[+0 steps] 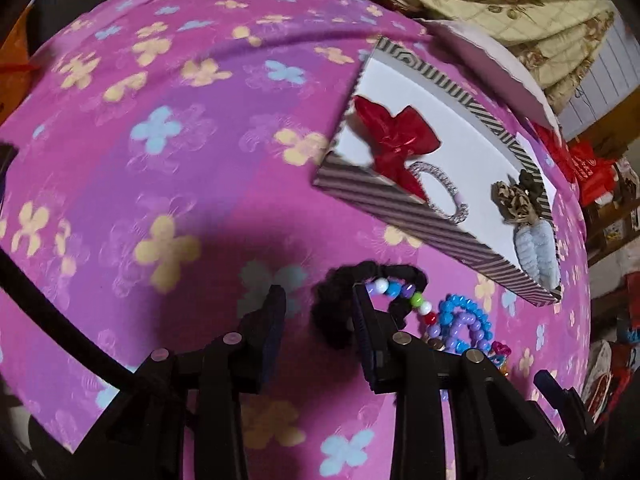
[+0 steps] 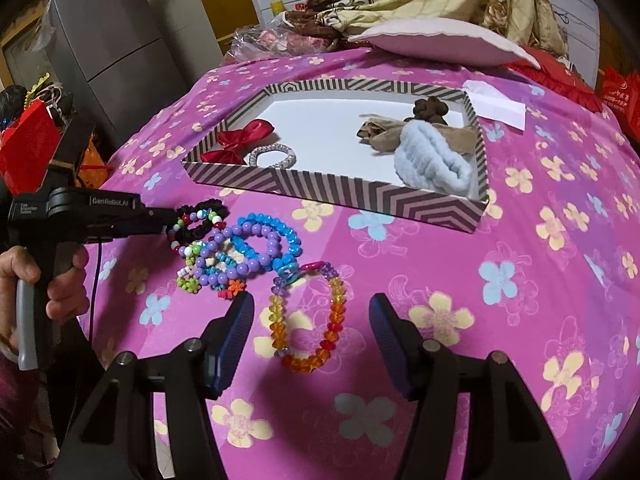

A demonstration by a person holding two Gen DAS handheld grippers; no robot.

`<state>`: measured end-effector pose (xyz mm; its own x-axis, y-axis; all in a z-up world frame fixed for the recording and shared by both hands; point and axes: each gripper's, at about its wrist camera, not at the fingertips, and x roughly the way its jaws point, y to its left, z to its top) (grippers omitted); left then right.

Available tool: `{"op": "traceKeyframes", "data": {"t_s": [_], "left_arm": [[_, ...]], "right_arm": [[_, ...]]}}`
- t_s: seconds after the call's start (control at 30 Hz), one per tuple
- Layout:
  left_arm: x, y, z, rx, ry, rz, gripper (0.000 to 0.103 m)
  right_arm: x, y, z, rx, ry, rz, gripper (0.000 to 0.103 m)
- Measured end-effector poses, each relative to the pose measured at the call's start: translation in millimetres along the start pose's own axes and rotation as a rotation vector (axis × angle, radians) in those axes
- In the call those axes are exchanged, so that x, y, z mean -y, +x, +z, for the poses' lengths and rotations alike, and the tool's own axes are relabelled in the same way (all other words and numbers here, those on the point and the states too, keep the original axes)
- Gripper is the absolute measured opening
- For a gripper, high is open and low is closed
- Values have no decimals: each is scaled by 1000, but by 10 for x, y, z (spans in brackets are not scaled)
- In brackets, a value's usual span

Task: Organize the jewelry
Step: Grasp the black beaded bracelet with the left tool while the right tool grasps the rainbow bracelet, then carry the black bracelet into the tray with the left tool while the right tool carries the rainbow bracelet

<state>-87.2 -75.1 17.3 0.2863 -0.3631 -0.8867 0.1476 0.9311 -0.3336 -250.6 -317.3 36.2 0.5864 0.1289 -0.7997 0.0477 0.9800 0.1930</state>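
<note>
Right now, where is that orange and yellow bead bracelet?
In the right wrist view, the orange and yellow bead bracelet lies on the pink flowered bedspread, between the open right hand-held gripper fingers, just right of the bead pile.

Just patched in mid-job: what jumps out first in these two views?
The pink flowered bedspread fills both views. A striped box sits at its far side, holding a red bow and a pale blue scrunchie. A heap of bright bead bracelets lies nearer, the left gripper at its black scrunchie, and the right gripper straddles an orange bead strand.
</note>
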Motion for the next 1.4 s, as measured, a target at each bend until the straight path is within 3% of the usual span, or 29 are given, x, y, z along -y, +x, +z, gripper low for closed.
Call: {"op": "traceKeyframes", "data": {"t_s": [0.1,0.2,0.3,0.37,0.6,0.73,1.1,1.4], "left_arm": [[42,45,54,-14,14,3,24],[34,72,73,-21,27,15,7],[4,57,41,-7,50,28,0],[-21,20,31,8,51,36,0],[-185,-219,102,64,13,32,0],[-198,-410,123,94,8,12,0],[19,-1005,187,199,47,-47,0],[282,-1079,178,217,96,-43,0]], "right_arm": [[19,21,10,-4,5,-3,63],[12,38,8,-6,-5,-2,63],[-6,113,-9,-21,-35,-11,62],[-9,202,-7,-43,-51,-26,48],[-69,415,30,-80,-153,-121,24],[-135,422,21,-57,-218,-145,10],[-187,-67,211,48,-226,-97,10],[-199,-325,517,105,-241,-88,9]]}}
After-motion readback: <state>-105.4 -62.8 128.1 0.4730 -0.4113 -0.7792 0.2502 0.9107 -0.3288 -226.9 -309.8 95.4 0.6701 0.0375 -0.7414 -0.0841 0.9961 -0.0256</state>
